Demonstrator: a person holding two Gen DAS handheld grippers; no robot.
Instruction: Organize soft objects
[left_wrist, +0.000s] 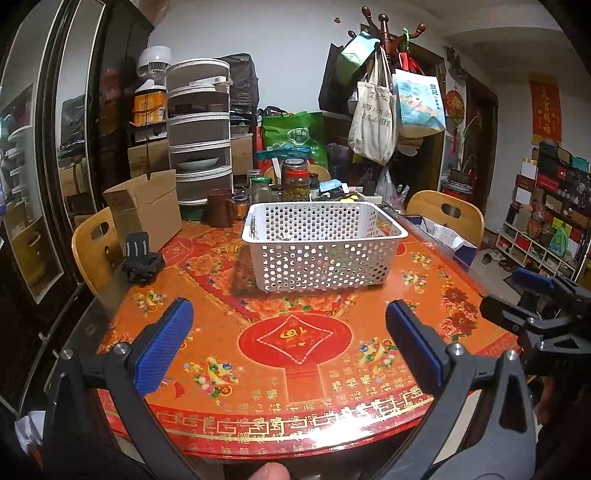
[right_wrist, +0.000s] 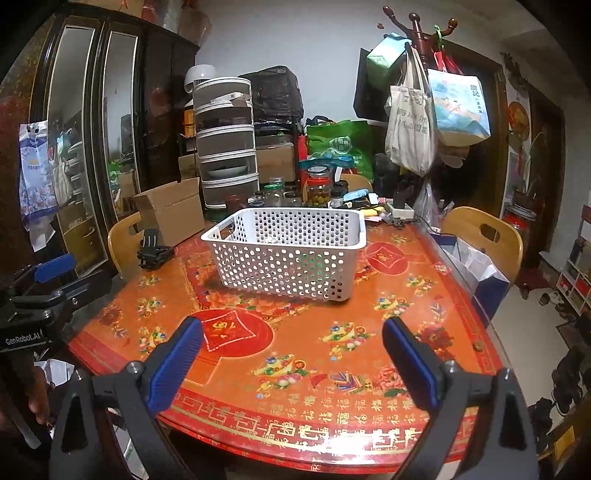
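A white perforated plastic basket (left_wrist: 317, 251) stands on the middle of the orange-red patterned table (left_wrist: 295, 369); it also shows in the right wrist view (right_wrist: 288, 254). Something green and something pale show faintly through its holes; I cannot tell what they are. My left gripper (left_wrist: 288, 332) is open and empty above the table's near edge. My right gripper (right_wrist: 291, 350) is open and empty, also short of the basket. Each gripper shows at the edge of the other's view.
A small black object (left_wrist: 142, 262) lies at the table's left edge. An open cardboard box (left_wrist: 147, 210), a brown mug (left_wrist: 219, 208), jars (left_wrist: 295, 184) and a stacked food cover (left_wrist: 199, 129) crowd the far side. Wooden chairs (left_wrist: 447, 214) stand left and right.
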